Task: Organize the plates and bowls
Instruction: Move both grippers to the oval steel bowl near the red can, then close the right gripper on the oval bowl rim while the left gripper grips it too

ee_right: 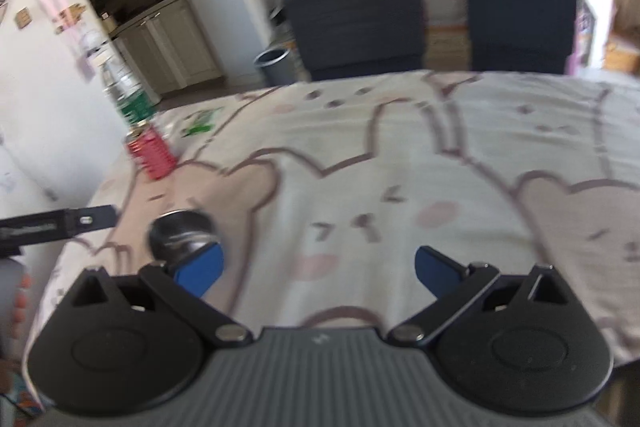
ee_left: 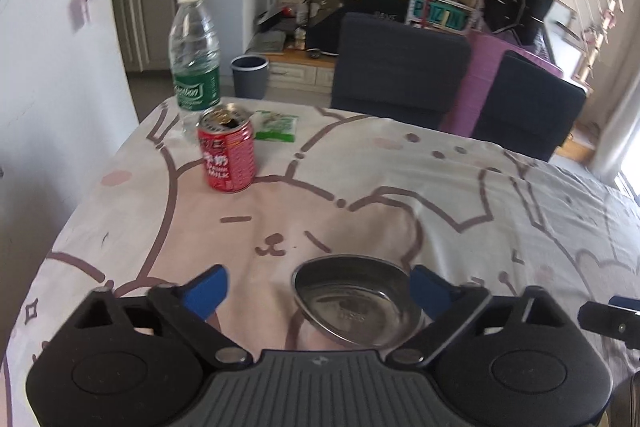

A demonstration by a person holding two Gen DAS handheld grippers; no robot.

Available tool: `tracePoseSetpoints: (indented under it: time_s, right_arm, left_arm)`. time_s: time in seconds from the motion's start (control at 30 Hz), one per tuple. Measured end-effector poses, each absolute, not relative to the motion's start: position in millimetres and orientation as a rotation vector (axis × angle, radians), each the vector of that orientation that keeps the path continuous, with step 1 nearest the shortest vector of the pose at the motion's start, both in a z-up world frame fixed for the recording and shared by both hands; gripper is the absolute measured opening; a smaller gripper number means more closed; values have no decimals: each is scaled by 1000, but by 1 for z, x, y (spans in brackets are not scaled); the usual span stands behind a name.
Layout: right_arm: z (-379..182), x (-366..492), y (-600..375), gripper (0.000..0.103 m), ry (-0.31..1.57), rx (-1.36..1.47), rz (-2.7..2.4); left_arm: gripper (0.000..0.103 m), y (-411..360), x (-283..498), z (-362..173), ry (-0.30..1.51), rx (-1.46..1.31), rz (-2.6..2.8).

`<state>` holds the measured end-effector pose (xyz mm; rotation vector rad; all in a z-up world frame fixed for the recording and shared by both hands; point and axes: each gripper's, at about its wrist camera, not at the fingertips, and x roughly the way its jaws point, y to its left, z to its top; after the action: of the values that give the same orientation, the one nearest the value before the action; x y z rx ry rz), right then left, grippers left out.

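A small shiny steel bowl [ee_left: 356,301] sits on the cartoon-print tablecloth [ee_left: 360,187]. My left gripper [ee_left: 318,287] is open, low over the cloth, and the bowl lies between its blue fingers [ee_left: 206,291], close against the right one. In the right wrist view the same bowl [ee_right: 182,233] shows at the left, just beyond the left blue finger [ee_right: 200,267]. My right gripper [ee_right: 320,269] is open and empty above the cloth, right of the bowl. That view is blurred.
A red drink can [ee_left: 227,151], a clear water bottle with a green label [ee_left: 195,59] and a green packet [ee_left: 277,126] stand at the table's far left. Two dark chairs [ee_left: 400,67] are behind the far edge. A wall runs along the left.
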<state>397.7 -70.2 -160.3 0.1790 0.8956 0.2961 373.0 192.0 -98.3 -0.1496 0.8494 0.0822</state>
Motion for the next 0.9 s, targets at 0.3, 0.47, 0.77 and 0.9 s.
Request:
tracePoseSetpoints:
  time_s: [0.3, 0.47, 0.77, 0.9]
  right_arm:
    - [-182, 434, -21, 92, 981, 345, 361]
    - [-194, 446, -12, 53, 999, 383, 370]
    - [-206, 446, -26, 44, 1040, 486, 387]
    - [-207, 442, -20, 44, 1039, 472, 414]
  left_arm:
    - [58, 190, 407, -128, 923, -146, 68]
    - [46, 195, 421, -147, 965, -131, 101]
    - [21, 206, 431, -165, 1011, -182, 136]
    - [8, 202, 434, -170, 1032, -168, 123]
